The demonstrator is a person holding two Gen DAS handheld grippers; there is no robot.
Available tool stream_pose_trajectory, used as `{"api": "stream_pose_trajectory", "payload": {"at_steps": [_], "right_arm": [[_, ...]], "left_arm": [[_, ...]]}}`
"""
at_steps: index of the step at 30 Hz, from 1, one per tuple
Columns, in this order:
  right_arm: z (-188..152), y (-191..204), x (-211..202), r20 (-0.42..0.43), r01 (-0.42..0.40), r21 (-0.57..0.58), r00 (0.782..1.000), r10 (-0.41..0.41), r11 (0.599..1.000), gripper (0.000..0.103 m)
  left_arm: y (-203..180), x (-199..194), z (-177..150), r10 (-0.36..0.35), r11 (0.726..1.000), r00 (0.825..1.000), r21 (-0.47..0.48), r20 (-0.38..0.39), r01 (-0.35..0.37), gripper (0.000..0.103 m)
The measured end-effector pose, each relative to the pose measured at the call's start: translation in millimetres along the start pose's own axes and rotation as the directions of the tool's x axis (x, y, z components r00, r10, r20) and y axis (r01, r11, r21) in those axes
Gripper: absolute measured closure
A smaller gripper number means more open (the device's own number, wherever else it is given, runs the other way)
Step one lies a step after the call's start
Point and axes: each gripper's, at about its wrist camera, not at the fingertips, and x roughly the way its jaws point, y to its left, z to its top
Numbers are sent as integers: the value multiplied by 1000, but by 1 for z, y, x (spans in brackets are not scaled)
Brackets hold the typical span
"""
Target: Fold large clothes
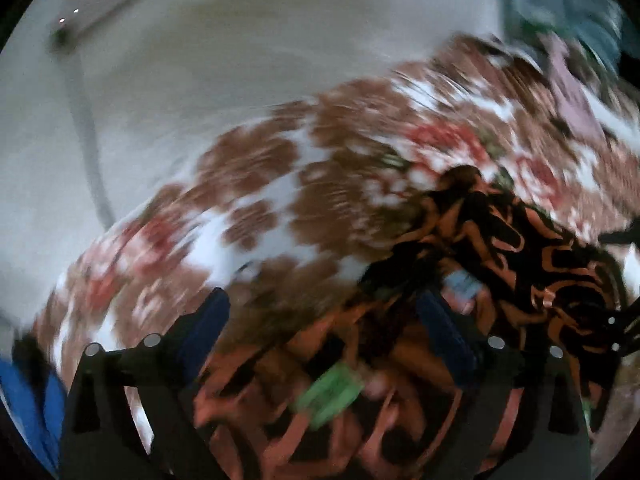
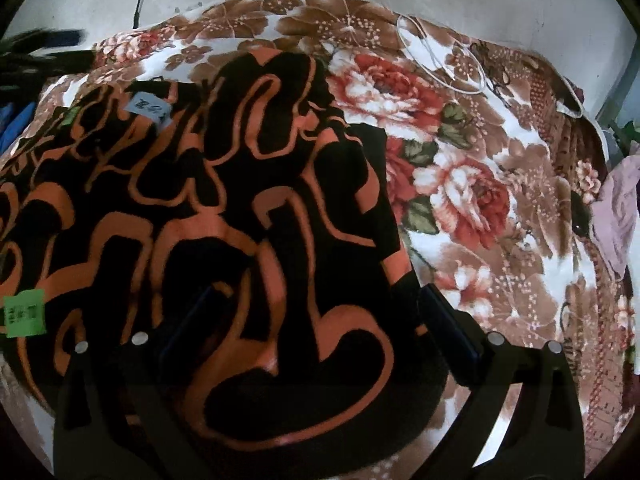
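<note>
A black garment with orange swirl pattern (image 2: 240,208) lies spread on a floral blanket (image 2: 480,184). It carries a green tag (image 2: 24,312) and a pale blue tag (image 2: 150,112). My right gripper (image 2: 316,312) is open just above the garment's near part, its jaws wide apart. In the blurred left wrist view the same garment (image 1: 520,264) lies bunched at lower right, with a green tag (image 1: 332,392) between the fingers. My left gripper (image 1: 324,312) is open over the garment's edge.
The blanket (image 1: 260,184) covers a bed against a pale wall (image 1: 240,40). A white cable (image 2: 440,60) lies on the blanket at the back. Pink cloth (image 2: 616,216) sits at the right edge. Blue fabric (image 1: 24,400) shows at lower left.
</note>
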Motion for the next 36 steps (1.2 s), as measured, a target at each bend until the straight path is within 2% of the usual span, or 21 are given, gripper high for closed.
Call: {"api": "stream_pose_trajectory", "payload": {"at_steps": [3, 6, 8, 9, 11, 12, 13, 14, 15, 17, 18, 20, 21, 24, 25, 28, 29, 32, 33, 34, 36], "right_arm": [[-3, 5, -15, 12, 9, -3, 1000, -9, 1000, 5], [-6, 9, -29, 14, -34, 37, 999, 33, 999, 5], [-1, 20, -45, 39, -82, 59, 996, 80, 995, 5], [3, 28, -51, 51, -93, 54, 995, 90, 994, 5], [13, 52, -67, 80, -125, 36, 989, 122, 991, 5], [18, 66, -73, 88, -140, 26, 987, 137, 990, 5], [24, 85, -79, 96, -148, 4, 984, 147, 989, 5], [27, 98, -81, 99, -141, -18, 985, 142, 990, 5], [30, 114, -82, 100, -120, -48, 987, 125, 992, 5], [34, 141, -78, 85, -98, -82, 991, 105, 992, 5], [35, 149, -75, 76, -108, -82, 990, 115, 991, 5], [37, 161, -73, 67, -129, -76, 989, 134, 989, 5], [37, 165, -73, 69, -127, -84, 989, 133, 988, 5], [33, 172, -71, 66, -112, -107, 991, 119, 988, 5], [32, 172, -70, 60, -107, -113, 992, 114, 988, 5], [25, 167, -66, 41, -93, -119, 994, 98, 989, 5], [22, 164, -63, 32, -89, -117, 995, 94, 989, 5], [15, 155, -59, 19, -79, -111, 996, 82, 991, 5], [13, 153, -59, 17, -77, -111, 997, 80, 991, 5], [11, 149, -58, 17, -78, -110, 997, 81, 991, 5], [8, 146, -59, 20, -67, -110, 997, 69, 992, 5]], "left_arm": [[51, -35, -36, 6, 984, 1000, -177, -27, -11, 6], [116, -61, -105, -30, 915, 992, -403, -125, -24, 6], [144, -68, -147, -72, 863, 982, -504, -175, -26, 6], [162, -72, -176, -100, 817, 974, -575, -201, -35, 6], [179, -76, -212, -154, 743, 966, -668, -208, -25, 6], [188, -81, -234, -183, 688, 966, -726, -184, -8, 6], [189, -82, -247, -207, 649, 965, -761, -158, 15, 6], [191, -84, -261, -245, 596, 962, -801, -120, 52, 6], [191, -84, -276, -283, 532, 957, -841, -66, 99, 6], [186, -81, -292, -321, 474, 947, -868, -15, 147, 6], [180, -77, -296, -338, 466, 941, -868, 6, 173, 6], [174, -70, -298, -365, 473, 931, -857, 20, 204, 6], [169, -61, -299, -395, 465, 918, -854, 37, 234, 6], [161, -43, -300, -443, 448, 895, -853, 47, 267, 6], [155, -36, -297, -475, 441, 878, -846, 64, 300, 6], [143, -23, -284, -494, 476, 868, -818, 56, 324, 6], [141, -19, -283, -496, 475, 867, -819, 54, 322, 6], [141, -10, -278, -506, 437, 856, -826, 101, 356, 6], [140, -10, -276, -510, 438, 853, -820, 111, 369, 10], [136, -13, -270, -495, 470, 864, -806, 98, 360, 33], [129, -25, -258, -470, 522, 879, -776, 84, 354, 59]]}}
